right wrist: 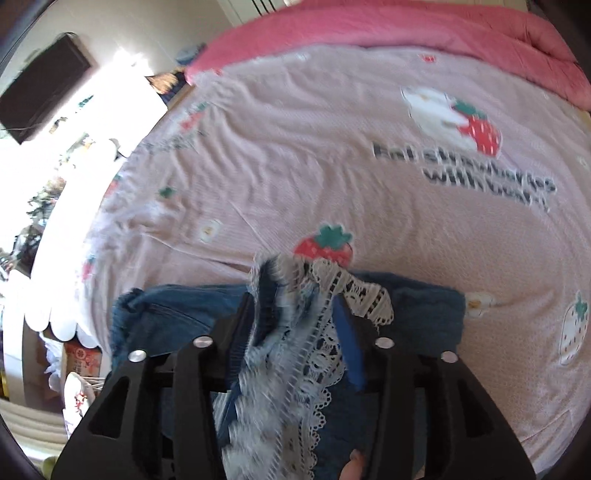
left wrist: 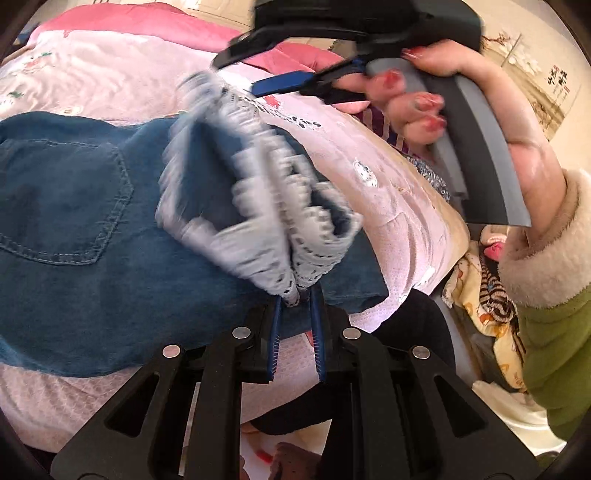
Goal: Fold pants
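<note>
Blue denim pants (left wrist: pixel 74 206) lie on the bed with a back pocket facing up. Their white lace hem (left wrist: pixel 258 192) is lifted over them and blurred. My left gripper (left wrist: pixel 297 295) is shut on the near end of that lace hem. In the left wrist view my right gripper (left wrist: pixel 236 75) hangs above the far end of the lace, jaws apart, held by a hand (left wrist: pixel 424 92). In the right wrist view the right gripper (right wrist: pixel 293 301) stands open with the lace hem (right wrist: pixel 354 291) draped loosely between its fingers, over the denim (right wrist: pixel 166 310).
A pink sheet (right wrist: pixel 295 147) printed with strawberries covers the bed, and a pink quilt (right wrist: pixel 406 29) lies at its far end. The bed's edge runs close on the right in the left wrist view, beside a green sleeve (left wrist: pixel 554 350). A dark screen (right wrist: pixel 44 85) hangs on the wall.
</note>
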Demonstrator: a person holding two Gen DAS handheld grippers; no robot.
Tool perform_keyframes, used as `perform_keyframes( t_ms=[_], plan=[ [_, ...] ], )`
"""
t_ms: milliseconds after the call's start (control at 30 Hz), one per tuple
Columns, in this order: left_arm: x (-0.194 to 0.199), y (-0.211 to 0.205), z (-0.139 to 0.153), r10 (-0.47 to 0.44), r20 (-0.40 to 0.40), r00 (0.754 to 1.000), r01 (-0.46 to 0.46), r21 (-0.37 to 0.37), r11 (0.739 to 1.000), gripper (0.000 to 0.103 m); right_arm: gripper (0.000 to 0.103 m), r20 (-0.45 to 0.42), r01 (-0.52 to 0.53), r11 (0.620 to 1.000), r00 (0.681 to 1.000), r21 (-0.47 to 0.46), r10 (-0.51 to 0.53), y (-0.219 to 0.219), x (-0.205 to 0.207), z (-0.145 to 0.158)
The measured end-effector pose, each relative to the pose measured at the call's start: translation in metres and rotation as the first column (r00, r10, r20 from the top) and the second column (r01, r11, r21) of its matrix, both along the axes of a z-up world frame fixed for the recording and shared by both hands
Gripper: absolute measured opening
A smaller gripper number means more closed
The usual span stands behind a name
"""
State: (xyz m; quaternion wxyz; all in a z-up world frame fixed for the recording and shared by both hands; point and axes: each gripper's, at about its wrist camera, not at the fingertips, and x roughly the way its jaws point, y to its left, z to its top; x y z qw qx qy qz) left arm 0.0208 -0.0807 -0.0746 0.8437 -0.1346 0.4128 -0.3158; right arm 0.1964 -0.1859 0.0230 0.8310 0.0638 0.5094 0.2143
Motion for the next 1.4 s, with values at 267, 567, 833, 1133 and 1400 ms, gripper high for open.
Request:
perform_keyframes(
  t_ms=[267, 567, 833, 1133, 1400],
  plan=[
    [0.001, 0.011, 0.0, 0.005, -0.003, 1.0, -0.005, -0.032, 0.999, 0.034, 0.066, 0.007, 0.003, 0.999, 1.0, -0.054, -0.002, -0.017, -0.002, -0.003],
    [0.01, 0.038, 0.007, 0.076, -0.025, 0.997, -0.078, -0.098, 0.992, 0.057, 0.071, 0.055, -0.068, 0.965, 0.995, -0.253, 0.085, 0.026, 0.013, -0.022],
    [0.018, 0.052, 0.004, 0.116, -0.071, 0.991, -0.122, -0.094, 0.988, 0.016, 0.013, 0.053, -0.13, 0.932, 0.986, -0.34, 0.157, 0.052, 0.014, -0.041],
    [0.004, 0.052, 0.016, 0.124, -0.031, 0.992, -0.125, -0.033, 0.992, 0.015, 0.015, 0.051, -0.178, 0.938, 0.978, -0.298, 0.201, 0.06, 0.01, -0.039],
    [0.005, 0.056, 0.009, 0.138, -0.024, 0.99, -0.137, 0.034, 0.99, 0.015, 0.047, 0.1, -0.13, 0.973, 0.983, -0.191, 0.152, 0.042, 0.004, -0.019]
  ],
)
